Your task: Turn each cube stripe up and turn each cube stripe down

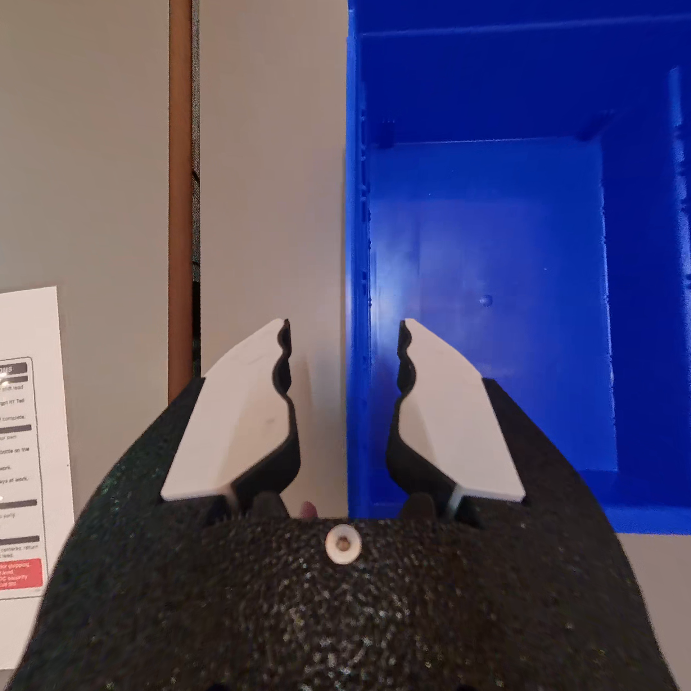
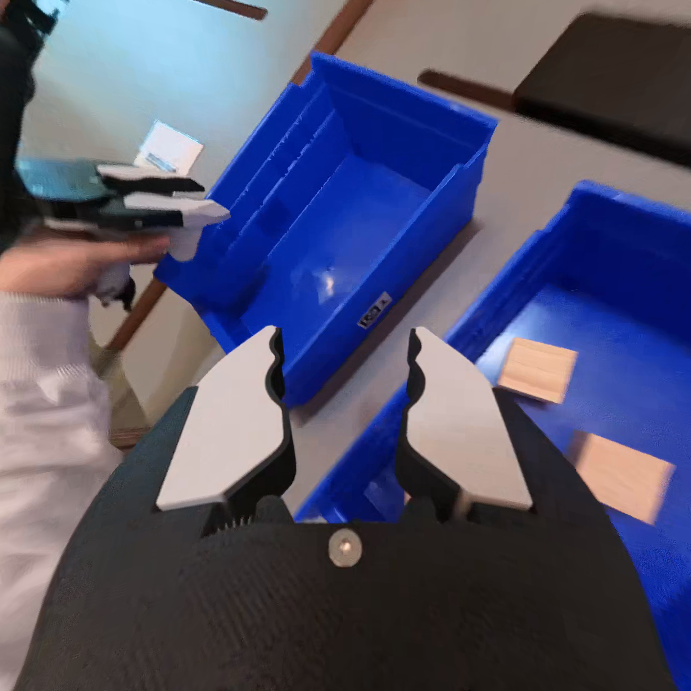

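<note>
Grey tabletop [image 2: 523, 179] was spanned by two blue bins, and the wooden cubes [image 2: 536, 370] were found just right of the empty, parted right gripper [image 2: 346, 338], the left gripper [image 1: 344, 325] likewise parted.

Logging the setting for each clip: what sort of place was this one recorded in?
Probably an office or lab-style workroom set up for data collection, not a home. Two blue plastic storage bins sit on a plain grey table, wooden cubes lie in one, and a printed instruction sheet lies nearby.
</note>
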